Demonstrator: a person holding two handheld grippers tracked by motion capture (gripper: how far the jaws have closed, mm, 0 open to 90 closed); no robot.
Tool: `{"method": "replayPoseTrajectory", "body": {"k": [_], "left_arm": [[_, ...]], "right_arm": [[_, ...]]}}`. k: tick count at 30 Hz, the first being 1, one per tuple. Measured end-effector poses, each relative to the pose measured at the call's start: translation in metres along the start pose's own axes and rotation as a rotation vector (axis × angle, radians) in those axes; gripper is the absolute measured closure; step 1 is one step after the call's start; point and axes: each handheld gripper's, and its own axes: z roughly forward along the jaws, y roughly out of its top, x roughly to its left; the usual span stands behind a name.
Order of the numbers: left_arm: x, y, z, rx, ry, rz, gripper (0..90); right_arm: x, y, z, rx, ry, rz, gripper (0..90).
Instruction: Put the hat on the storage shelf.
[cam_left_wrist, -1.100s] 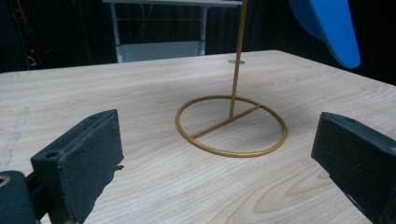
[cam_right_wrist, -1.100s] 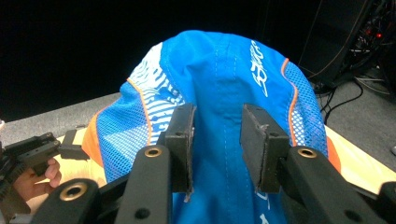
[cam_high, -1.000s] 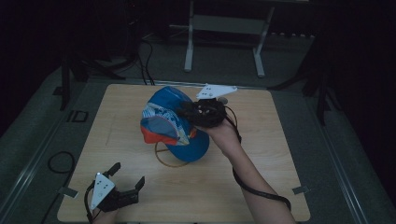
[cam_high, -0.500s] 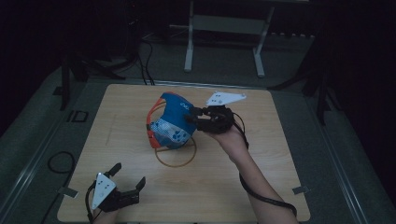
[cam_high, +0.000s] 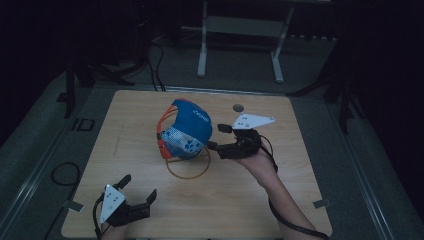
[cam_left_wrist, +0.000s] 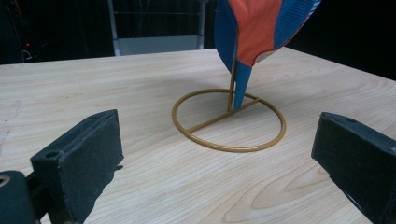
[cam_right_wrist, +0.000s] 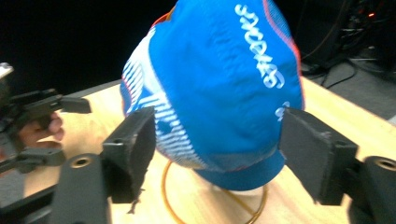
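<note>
A blue cap (cam_high: 187, 130) with white lettering and an orange inner brim hangs on a gold wire stand (cam_high: 187, 167) with a ring base, mid-table. My right gripper (cam_high: 216, 137) is open just to the cap's right, its tips close to the fabric. In the right gripper view the cap (cam_right_wrist: 219, 84) stands ahead of the two spread jaws. My left gripper (cam_high: 139, 186) rests open near the table's front left edge, well short of the stand. In its own view the ring base (cam_left_wrist: 229, 120) lies ahead with the cap's lower edge (cam_left_wrist: 254, 28) above it.
The wooden table (cam_high: 300, 150) has a small round hole (cam_high: 238, 107) at the back. A metal frame (cam_high: 240, 30) stands on the floor behind it. Cables lie on the floor at back left. My left gripper (cam_right_wrist: 42, 130) shows far off in the right gripper view.
The cap has gone from tilted low under my right gripper to hanging upright on the stand. My right gripper has drawn back to the right and opened. The left gripper has stayed put.
</note>
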Motion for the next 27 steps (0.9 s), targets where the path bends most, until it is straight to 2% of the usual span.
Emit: {"method": "replayPoseTrajectory", "body": {"k": [1, 3, 5, 8, 22, 27], "left_arm": [[0.0, 0.0, 0.0, 0.0, 0.0, 0.002, 2.2], [0.0, 0.0, 0.0, -0.001, -0.001, 0.001, 2.2], [0.0, 0.0, 0.0, 0.002, -0.002, 0.002, 2.2], [-0.001, -0.001, 0.001, 0.003, -0.004, 0.001, 2.2], [-0.001, -0.002, 0.001, 0.008, -0.004, 0.001, 2.2], [0.0, -0.002, 0.001, 0.01, -0.004, 0.002, 2.2]], "right_arm": [[0.0, -0.003, 0.0, 0.011, 0.014, -0.007, 17.7], [0.001, -0.01, 0.0, 0.025, 0.019, -0.013, 16.9], [0.001, -0.017, 0.0, 0.045, 0.043, -0.013, 13.7], [0.002, -0.028, 0.002, 0.058, 0.059, -0.005, 14.1], [0.002, -0.068, 0.008, 0.088, 0.059, -0.023, 14.0], [0.001, -0.086, 0.01, 0.086, 0.063, -0.003, 13.8]]}}
